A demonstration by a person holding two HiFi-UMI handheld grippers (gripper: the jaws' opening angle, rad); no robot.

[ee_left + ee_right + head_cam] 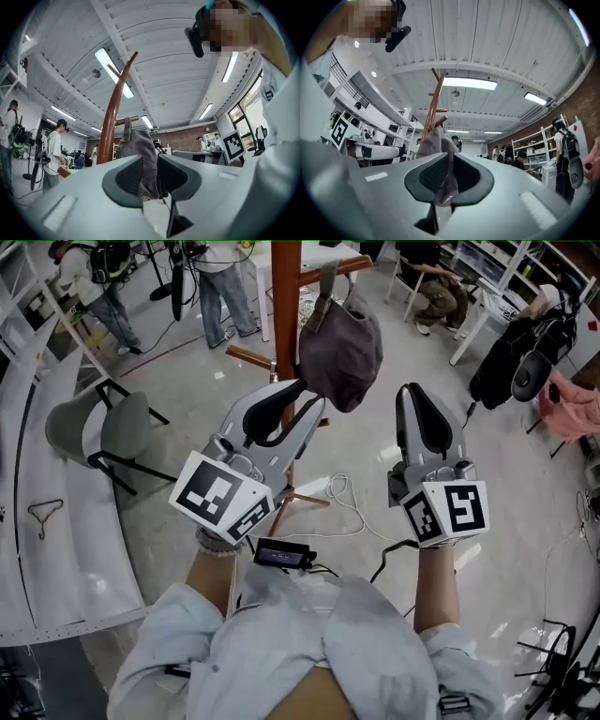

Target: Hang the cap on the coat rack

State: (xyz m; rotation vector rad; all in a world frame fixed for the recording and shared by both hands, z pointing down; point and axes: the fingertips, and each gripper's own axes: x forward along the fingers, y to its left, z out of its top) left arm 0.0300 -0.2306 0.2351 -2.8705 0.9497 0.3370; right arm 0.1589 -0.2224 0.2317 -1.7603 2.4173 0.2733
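The dark grey fabric cap [339, 348] hangs by its strap on the brown wooden coat rack [286, 296]. My left gripper [302, 399] clamps its edge, and my right gripper [412, 392] is slightly parted and empty. I judge only the release remains.

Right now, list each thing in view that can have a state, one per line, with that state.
cap: hanging by its back strap on a coat rack peg.
coat rack: upright, carrying the cap.
left gripper: fingers shut on the cap's cloth.
right gripper: fingers nearly together, cap cloth in the gap; pinched or not, cannot tell.
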